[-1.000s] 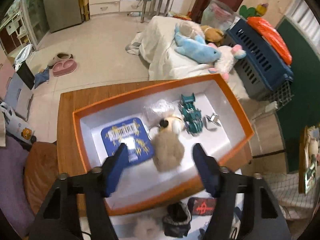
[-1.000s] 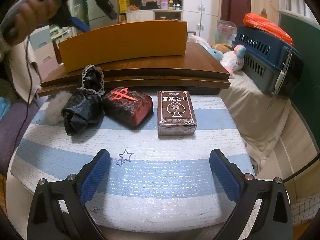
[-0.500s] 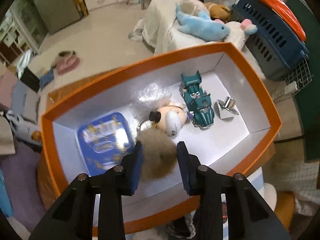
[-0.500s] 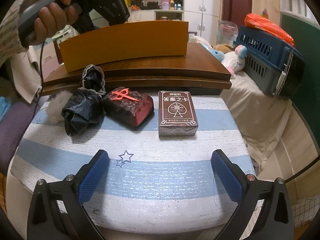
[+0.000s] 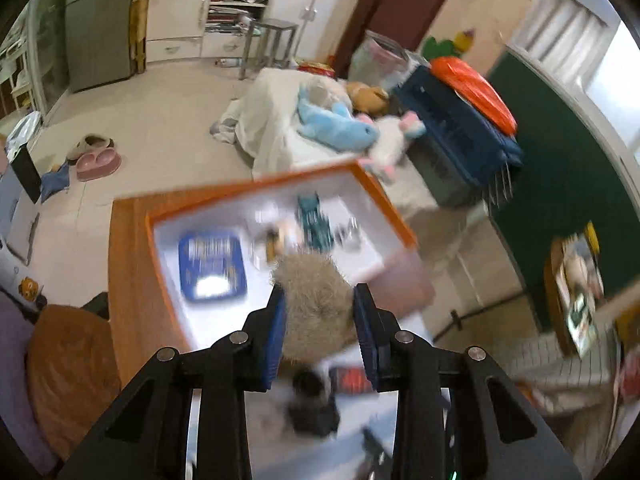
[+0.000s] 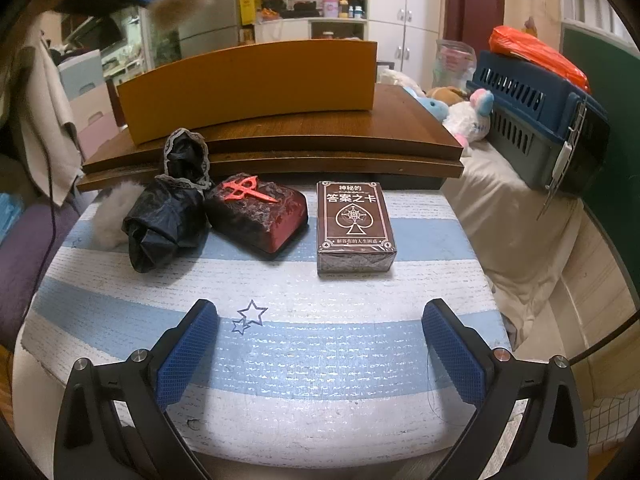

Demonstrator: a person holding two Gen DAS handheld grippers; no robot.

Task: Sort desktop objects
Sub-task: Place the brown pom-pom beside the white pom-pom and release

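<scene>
My left gripper (image 5: pixel 319 297) is shut on a brown furry pompom (image 5: pixel 314 280) and holds it in the air above the near edge of the orange box (image 5: pixel 154 240). Blurred inside the box lie a blue tin (image 5: pixel 212 264), a teal toy car (image 5: pixel 314 220) and a small figure (image 5: pixel 276 240). The right wrist view shows the same pompom (image 6: pixel 180 2) high at the top left. My right gripper (image 6: pixel 320 316) hangs open and empty over the striped mat (image 6: pixel 320 360). Beyond it lie a card box (image 6: pixel 354 226), a red-black block (image 6: pixel 256 212) and a black pouch (image 6: pixel 172 208).
The orange box (image 6: pixel 248 76) stands on a raised wooden board (image 6: pixel 280 136) behind the mat. A white fluffy thing (image 6: pixel 110 216) lies left of the pouch. To the right are a bed with plush toys (image 6: pixel 468 116) and a blue pet carrier (image 6: pixel 536 120).
The left gripper closed on the pompom inside the box, then rose and drew back with it. The right gripper has not moved.
</scene>
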